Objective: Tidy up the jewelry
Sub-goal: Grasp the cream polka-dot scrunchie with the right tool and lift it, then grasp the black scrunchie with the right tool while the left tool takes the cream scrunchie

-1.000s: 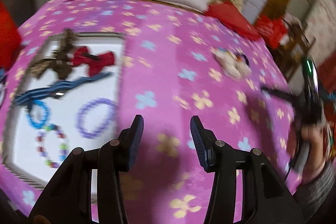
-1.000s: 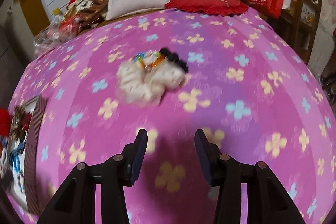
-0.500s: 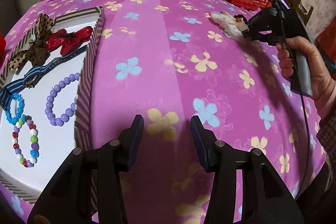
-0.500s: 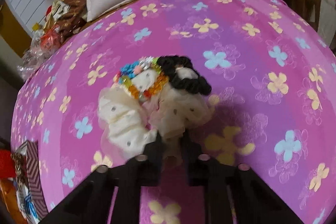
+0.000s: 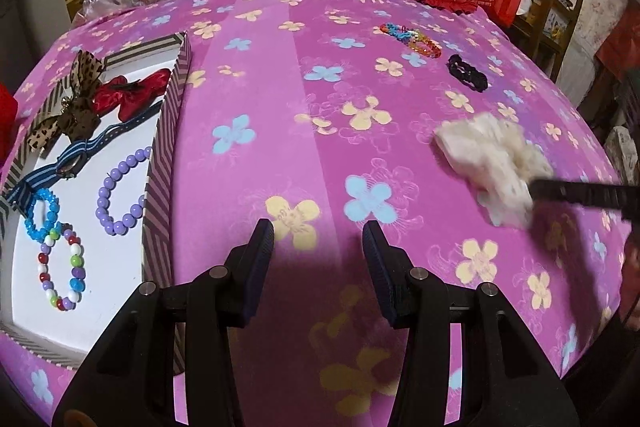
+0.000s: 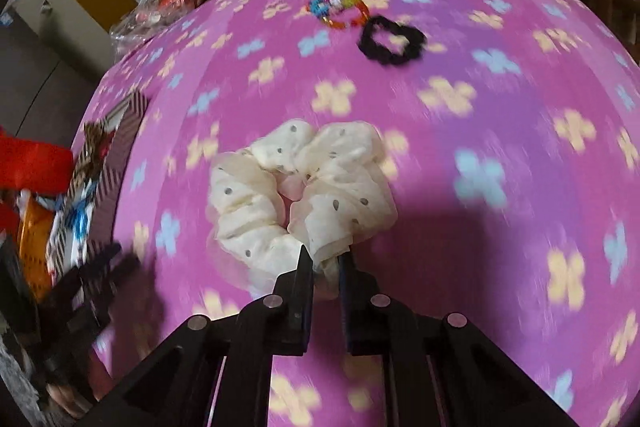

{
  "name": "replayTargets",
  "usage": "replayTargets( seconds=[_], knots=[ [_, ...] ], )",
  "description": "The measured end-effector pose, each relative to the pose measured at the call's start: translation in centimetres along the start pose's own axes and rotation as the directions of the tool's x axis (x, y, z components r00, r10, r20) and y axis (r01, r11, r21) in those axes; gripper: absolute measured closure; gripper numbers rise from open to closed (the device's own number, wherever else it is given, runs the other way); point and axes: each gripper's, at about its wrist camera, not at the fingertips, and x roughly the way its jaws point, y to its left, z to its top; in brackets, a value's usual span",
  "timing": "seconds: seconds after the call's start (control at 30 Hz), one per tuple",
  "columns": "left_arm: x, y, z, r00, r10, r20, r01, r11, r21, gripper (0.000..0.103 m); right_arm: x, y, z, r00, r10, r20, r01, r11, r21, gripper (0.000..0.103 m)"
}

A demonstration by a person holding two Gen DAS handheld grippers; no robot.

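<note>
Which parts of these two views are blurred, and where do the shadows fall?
Left wrist view: bedspread and tray bracelets sharp; the cream scrunchie is smeared, and the left gripper darkens the cloth below its fingers. Right wrist view: the flower print streaks with motion, while the scrunchie pinched in the right gripper stays crisp; a shadow lies to its right.

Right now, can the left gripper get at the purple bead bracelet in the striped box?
Probably yes: the left gripper is empty, and the purple bead bracelet lies uncovered in the open striped box beside it.

Bright indoor light; right view motion-blurred; fisheye edges dark, curved.
</note>
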Motion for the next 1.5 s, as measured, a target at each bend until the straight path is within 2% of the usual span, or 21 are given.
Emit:
replayTargets(
  seconds=[0.03,0.07,0.13,0.17,0.23,0.37,0.53,0.63,0.8,1.0,1.2,1.27,1.33,1.37,1.5],
  knots=[
    [-0.2,0.0,-0.1,1.0,0.0,0.0,0.0,1.0,-0.002,0.057,-0.4,-0.3,-0.6,1.0,-0.008,0.018,0.008,1.0,0.003,0.086],
    [-0.5,0.0,-0.2,1.0,-0.001,-0.002,0.001,1.0,-0.01,0.057,-0.8,-0.6,-1.3,0.999,-0.005,0.032,0.004,1.0,0.013,0.073],
    [-1.1,0.2,-0.5,1.0,0.001,-0.01,-0.001,1.0,-0.027,0.057,-1.5,-1.2,-1.9,0.998,0.022,0.067,-0.025,0.999,0.037,0.06],
    [-1.4,0.2,-0.6,1.0,0.002,-0.013,-0.002,0.999,-0.033,0.057,-1.9,-1.5,-2.0,0.996,0.027,0.082,-0.031,0.999,0.043,0.06],
    [-1.9,0.3,-1.0,1.0,0.008,-0.024,-0.009,0.999,-0.045,0.057,-2.7,-2.0,-2.1,0.992,0.03,0.124,-0.037,0.998,0.053,0.06],
    [-2.0,0.0,-1.3,0.998,0.02,-0.061,-0.024,0.998,-0.059,0.057,-3.0,-2.7,-1.8,0.987,0.031,0.156,-0.038,0.998,0.041,0.06],
    [-1.4,-1.2,0.0,0.995,-0.021,-0.099,0.013,0.997,-0.08,0.057,-3.1,-4.0,-0.9,0.983,0.047,0.178,-0.055,0.998,0.041,0.06],
    [-1.2,-2.6,1.3,0.994,-0.052,-0.097,0.045,0.996,-0.077,0.057,-3.0,-4.8,0.7,0.981,0.025,0.195,-0.033,0.999,0.034,0.06],
    [-0.6,-4.5,2.7,0.991,-0.082,-0.105,0.075,0.995,-0.062,0.057,-1.2,-5.7,6.4,0.981,-0.009,0.193,0.004,1.0,0.029,0.06],
    [1.1,-6.3,4.2,0.982,-0.126,-0.139,0.118,0.991,-0.065,0.057,2.3,-5.4,12.6,0.973,-0.11,0.201,0.111,0.994,0.01,0.06],
    [2.9,-8.6,6.2,0.963,-0.221,-0.152,0.216,0.975,-0.052,0.057,5.8,-5.8,15.3,0.978,-0.129,0.164,0.129,0.992,0.01,0.06],
    [3.5,-9.4,6.7,0.957,-0.248,-0.153,0.243,0.969,-0.049,0.051,6.2,-5.7,15.5,0.973,-0.15,0.176,0.154,0.988,-0.013,0.06],
    [4.1,-10.2,7.0,0.952,-0.265,-0.151,0.262,0.964,-0.041,0.05,6.4,-5.6,15.6,0.969,-0.171,0.179,0.179,0.983,-0.031,0.065],
    [4.4,-10.7,7.1,0.95,-0.271,-0.154,0.269,0.962,-0.033,0.049,6.4,-5.6,15.5,0.964,-0.192,0.183,0.202,0.979,-0.038,0.074],
    [5.8,-12.3,7.2,0.944,-0.281,-0.172,0.286,0.958,0.006,0.049,6.4,-5.7,15.1,0.952,-0.234,0.2,0.252,0.965,-0.072,0.089]
  ],
)
